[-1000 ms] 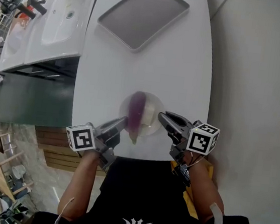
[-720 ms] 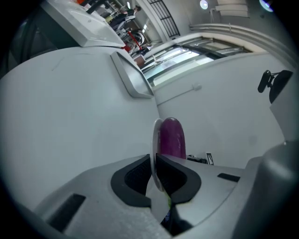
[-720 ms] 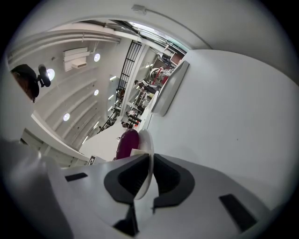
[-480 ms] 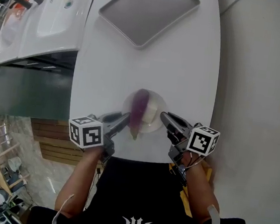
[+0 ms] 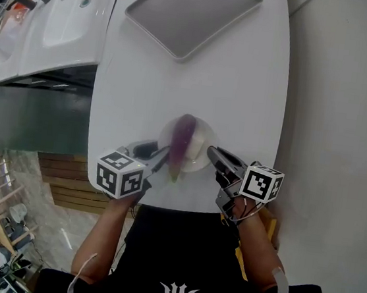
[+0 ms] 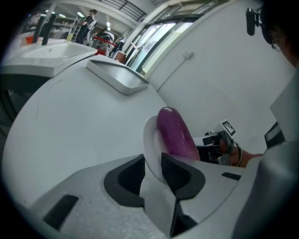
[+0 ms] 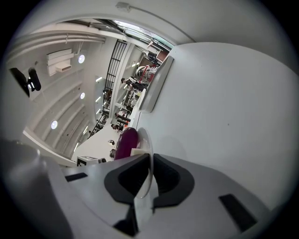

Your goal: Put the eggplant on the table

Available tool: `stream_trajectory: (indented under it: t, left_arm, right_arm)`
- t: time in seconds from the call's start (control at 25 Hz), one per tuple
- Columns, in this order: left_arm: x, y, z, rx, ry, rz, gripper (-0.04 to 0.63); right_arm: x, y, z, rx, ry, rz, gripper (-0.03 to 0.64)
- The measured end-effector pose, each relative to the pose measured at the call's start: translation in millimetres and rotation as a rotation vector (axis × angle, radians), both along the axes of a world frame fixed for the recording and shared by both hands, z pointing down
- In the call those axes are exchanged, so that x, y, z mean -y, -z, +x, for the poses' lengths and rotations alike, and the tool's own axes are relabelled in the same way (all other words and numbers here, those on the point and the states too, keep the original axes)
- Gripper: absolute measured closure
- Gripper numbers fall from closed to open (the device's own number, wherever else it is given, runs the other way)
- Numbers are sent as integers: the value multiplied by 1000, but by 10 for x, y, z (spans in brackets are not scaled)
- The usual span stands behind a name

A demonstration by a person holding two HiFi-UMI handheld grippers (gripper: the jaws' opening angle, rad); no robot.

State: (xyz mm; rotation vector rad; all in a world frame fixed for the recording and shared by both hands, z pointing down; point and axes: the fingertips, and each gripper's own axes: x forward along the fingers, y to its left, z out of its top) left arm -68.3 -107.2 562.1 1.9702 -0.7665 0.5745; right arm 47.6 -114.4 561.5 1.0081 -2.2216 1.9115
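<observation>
A purple eggplant (image 5: 181, 142) lies on a small white plate (image 5: 200, 148) near the front edge of the white table (image 5: 198, 84). My left gripper (image 5: 159, 157) is at the plate's left rim. Its jaws are opening, and the rim (image 6: 149, 140) stands between the pads with a gap on each side. My right gripper (image 5: 212, 153) is shut on the plate's right rim (image 7: 145, 140). The eggplant (image 6: 175, 133) shows just past the left jaws, and in the right gripper view the eggplant (image 7: 125, 142) shows beyond the rim. Whether the plate touches the tabletop is hidden.
A grey rectangular tray (image 5: 193, 14) lies at the table's far end. A white sink (image 5: 60, 14) with a dark tap stands off the table's left side. The person's body is right behind the front edge.
My left gripper has rolled, so its marker cube now faces up, and it has shifted slightly right. Its jaws have parted from the plate's rim. The right gripper and plate have barely moved.
</observation>
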Motion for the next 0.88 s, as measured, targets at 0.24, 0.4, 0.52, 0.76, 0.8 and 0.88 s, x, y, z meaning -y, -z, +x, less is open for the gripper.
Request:
stream_trajectory:
  t: [0.24, 0.4, 0.52, 0.76, 0.8, 0.88]
  left_arm:
    - [11, -57, -19, 177, -104, 99, 482]
    - [17, -68, -10, 251, -152, 148, 472]
    - [18, -82, 3, 313, -187, 184, 463]
    - [12, -163, 18, 346, -200, 174, 457]
    - [12, -171, 19, 349, -202, 171, 457]
    - [11, -192, 19, 357, -208, 162, 456]
  right_arm:
    - [-24, -57, -4, -16, -11, -25, 592]
    - [-31, -76, 4, -29, -6, -26, 592]
    - [-40, -112, 11, -49, -5, -39, 591]
    - [-59, -153, 18, -59, 6, -50, 592]
    - [-64, -167, 25, -65, 8, -52, 592]
    - [-66, -190, 32, -76, 5, -56, 591]
